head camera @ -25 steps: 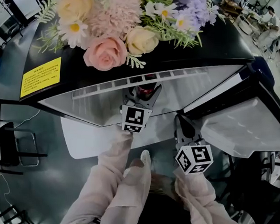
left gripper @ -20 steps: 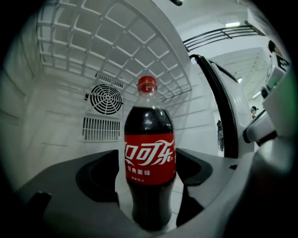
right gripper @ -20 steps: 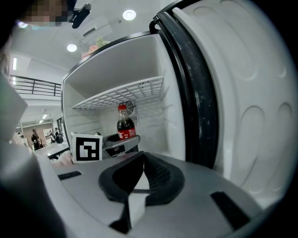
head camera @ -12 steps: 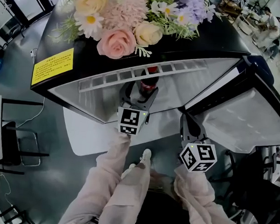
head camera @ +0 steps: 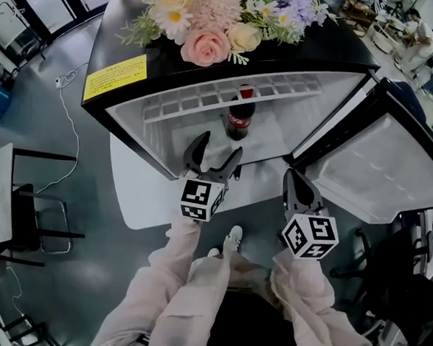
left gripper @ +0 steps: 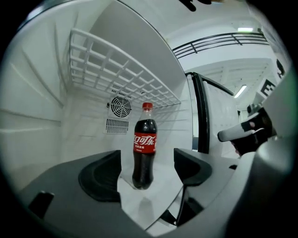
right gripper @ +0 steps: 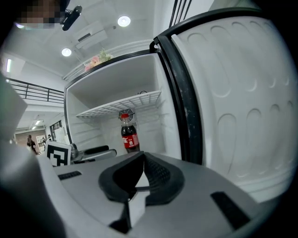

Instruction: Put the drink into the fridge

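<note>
Here, 1 cola bottle [head camera: 239,117] stands in the fridge [head camera: 161,124], left gripper [head camera: 218,148] spread empty, right gripper [head camera: 293,177] closed.

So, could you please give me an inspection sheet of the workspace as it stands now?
Surface: fridge floor white, bare around the bottle.
Job's things: bottle upright inside the fridge, under the wire shelf; door open.
Clutter: flowers on the fridge top.
Grippers: left claw open, clear of the bottle; right claw shut, empty.
Cables: a cable on the ground, left of the fridge.
Surroundings: chair at left.
</note>
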